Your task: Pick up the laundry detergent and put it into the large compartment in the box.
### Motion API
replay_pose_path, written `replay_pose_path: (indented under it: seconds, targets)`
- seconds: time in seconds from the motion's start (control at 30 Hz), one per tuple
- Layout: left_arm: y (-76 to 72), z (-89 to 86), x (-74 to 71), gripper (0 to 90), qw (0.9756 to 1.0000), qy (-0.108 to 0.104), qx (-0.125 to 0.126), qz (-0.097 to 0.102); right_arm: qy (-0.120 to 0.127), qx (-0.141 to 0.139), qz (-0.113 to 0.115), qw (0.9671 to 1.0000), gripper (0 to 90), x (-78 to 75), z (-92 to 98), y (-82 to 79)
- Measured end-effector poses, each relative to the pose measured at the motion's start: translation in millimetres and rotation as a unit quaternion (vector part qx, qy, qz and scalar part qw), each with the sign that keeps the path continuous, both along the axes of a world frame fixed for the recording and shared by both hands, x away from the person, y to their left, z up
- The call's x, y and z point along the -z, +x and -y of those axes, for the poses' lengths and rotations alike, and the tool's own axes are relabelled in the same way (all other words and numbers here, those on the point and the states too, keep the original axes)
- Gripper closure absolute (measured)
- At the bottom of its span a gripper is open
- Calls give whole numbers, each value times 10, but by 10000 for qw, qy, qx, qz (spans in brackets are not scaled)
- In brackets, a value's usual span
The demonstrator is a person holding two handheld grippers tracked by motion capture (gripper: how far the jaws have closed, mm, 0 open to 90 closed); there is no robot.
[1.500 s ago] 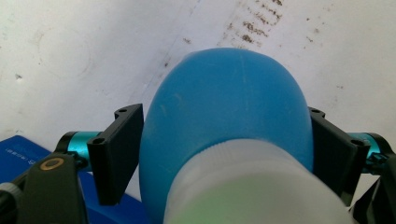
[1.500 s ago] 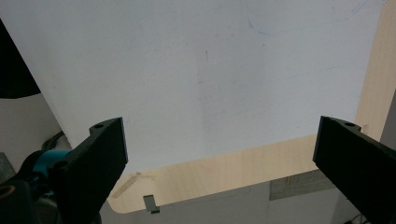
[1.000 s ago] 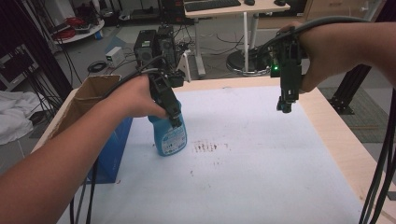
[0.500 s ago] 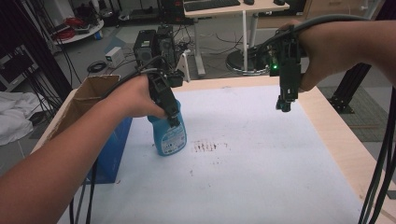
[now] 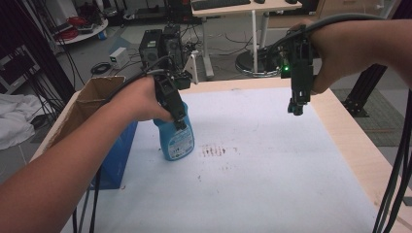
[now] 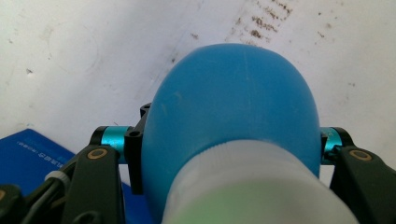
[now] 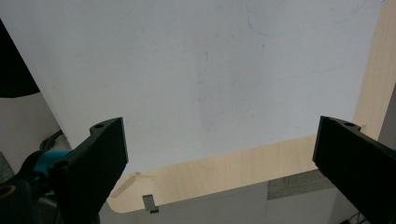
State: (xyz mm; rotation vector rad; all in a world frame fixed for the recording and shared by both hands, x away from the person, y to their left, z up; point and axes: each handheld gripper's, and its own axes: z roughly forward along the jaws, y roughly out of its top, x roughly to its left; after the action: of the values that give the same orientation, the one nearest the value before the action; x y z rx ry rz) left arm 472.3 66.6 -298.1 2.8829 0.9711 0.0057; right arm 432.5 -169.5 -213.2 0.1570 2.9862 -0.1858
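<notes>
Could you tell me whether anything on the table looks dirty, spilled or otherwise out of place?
Yes: a patch of dark brown stains marks the white table cover, just right of the upright blue spray bottle that the left gripper grips. Nothing looks spilled or toppled.

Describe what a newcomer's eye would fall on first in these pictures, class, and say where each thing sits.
First comes the blue spray bottle, standing upright left of centre on the white table, with the left gripper shut on it just after its jaws closed. Next, the dark smudges on the white surface just right of the bottle. Then the right gripper, hanging open above the table's far right side, holding nothing.
</notes>
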Motion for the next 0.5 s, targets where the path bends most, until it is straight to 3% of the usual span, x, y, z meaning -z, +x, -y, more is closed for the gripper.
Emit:
replay_pose_path:
  seconds: [0.17, 0.37, 0.5]
  targets:
    - [-35, -28, -119, 390, 9999, -109, -22, -120, 18, 15, 15, 10000, 22, -7, 3, -10]
    - [-86, -70, -360, 390, 10000, -37, 8, -72, 52, 8, 32, 10000, 22, -32, 10, -29]
    - [-133, -174, -619, 389, 9999, -48, -125, -82, 61, -36, 60, 10000, 22, -43, 10, -46]
